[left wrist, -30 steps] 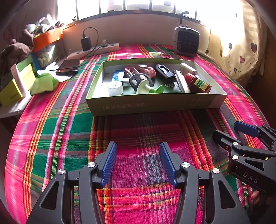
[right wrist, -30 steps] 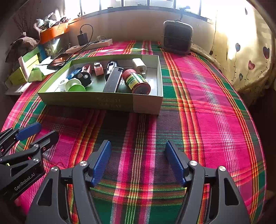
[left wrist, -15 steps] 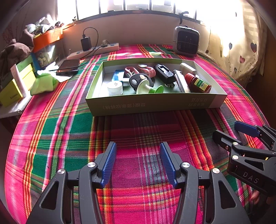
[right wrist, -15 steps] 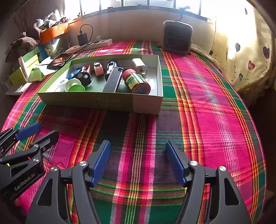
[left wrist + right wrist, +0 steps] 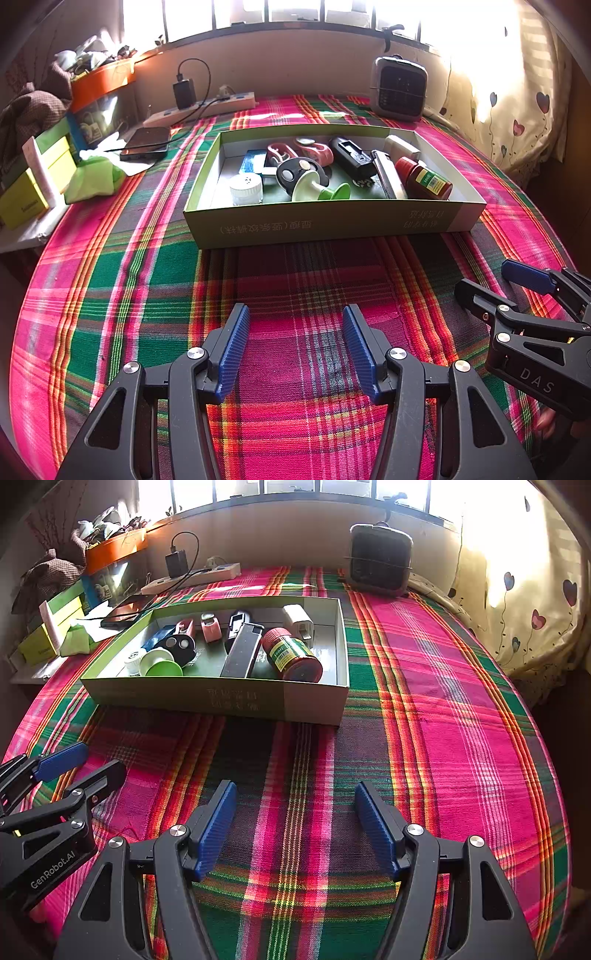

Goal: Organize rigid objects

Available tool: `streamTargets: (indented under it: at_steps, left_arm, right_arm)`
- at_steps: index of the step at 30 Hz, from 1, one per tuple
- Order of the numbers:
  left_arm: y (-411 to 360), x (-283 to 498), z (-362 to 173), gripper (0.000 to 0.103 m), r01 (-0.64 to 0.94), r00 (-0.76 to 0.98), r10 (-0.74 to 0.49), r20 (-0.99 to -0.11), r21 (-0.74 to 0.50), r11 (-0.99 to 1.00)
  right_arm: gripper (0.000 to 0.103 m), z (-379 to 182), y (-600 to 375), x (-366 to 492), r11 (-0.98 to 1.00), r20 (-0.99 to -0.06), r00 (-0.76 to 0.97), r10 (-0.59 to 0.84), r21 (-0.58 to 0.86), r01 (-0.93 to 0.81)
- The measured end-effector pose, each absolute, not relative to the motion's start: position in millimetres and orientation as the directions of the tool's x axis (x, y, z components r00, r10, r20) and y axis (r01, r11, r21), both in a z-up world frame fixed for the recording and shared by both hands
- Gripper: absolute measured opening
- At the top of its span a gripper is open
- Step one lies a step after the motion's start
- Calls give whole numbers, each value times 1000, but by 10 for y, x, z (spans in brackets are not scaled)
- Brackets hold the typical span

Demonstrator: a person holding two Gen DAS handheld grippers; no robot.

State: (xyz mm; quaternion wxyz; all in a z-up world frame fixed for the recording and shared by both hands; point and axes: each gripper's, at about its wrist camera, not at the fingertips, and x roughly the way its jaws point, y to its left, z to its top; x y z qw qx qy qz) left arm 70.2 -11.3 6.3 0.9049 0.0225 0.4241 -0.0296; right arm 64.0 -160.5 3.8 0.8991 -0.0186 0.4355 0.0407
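A shallow green cardboard box (image 5: 325, 225) (image 5: 221, 699) lies on the plaid cloth and holds several small rigid items. Among them are a red bottle with a green label (image 5: 424, 179) (image 5: 291, 655), a long dark grey case (image 5: 386, 177) (image 5: 242, 650), a green and white spool (image 5: 319, 190) (image 5: 160, 662), a white cap (image 5: 246, 188), a black fob (image 5: 181, 646) and a white adapter (image 5: 299, 622). My left gripper (image 5: 295, 343) hovers open over bare cloth in front of the box, nothing between its blue pads. My right gripper (image 5: 295, 819) is likewise open and empty, to the left gripper's right.
A small heater (image 5: 380, 565) stands at the back. A power strip with a charger (image 5: 199, 105), a phone (image 5: 146, 142), green tissue (image 5: 92, 177) and stacked boxes (image 5: 29, 177) crowd the left edge. Bare plaid cloth (image 5: 443, 701) stretches right of the box; a heart-print curtain (image 5: 524, 602) hangs beyond.
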Motion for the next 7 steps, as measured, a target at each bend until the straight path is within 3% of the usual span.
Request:
streamTargets:
  at_steps: [7]
  left_arm:
    - [-113,701,63,52,73,638,-33,-769,18,997]
  right_arm:
    - [67,38,-1605,640,996,-785,617,57,2,-89]
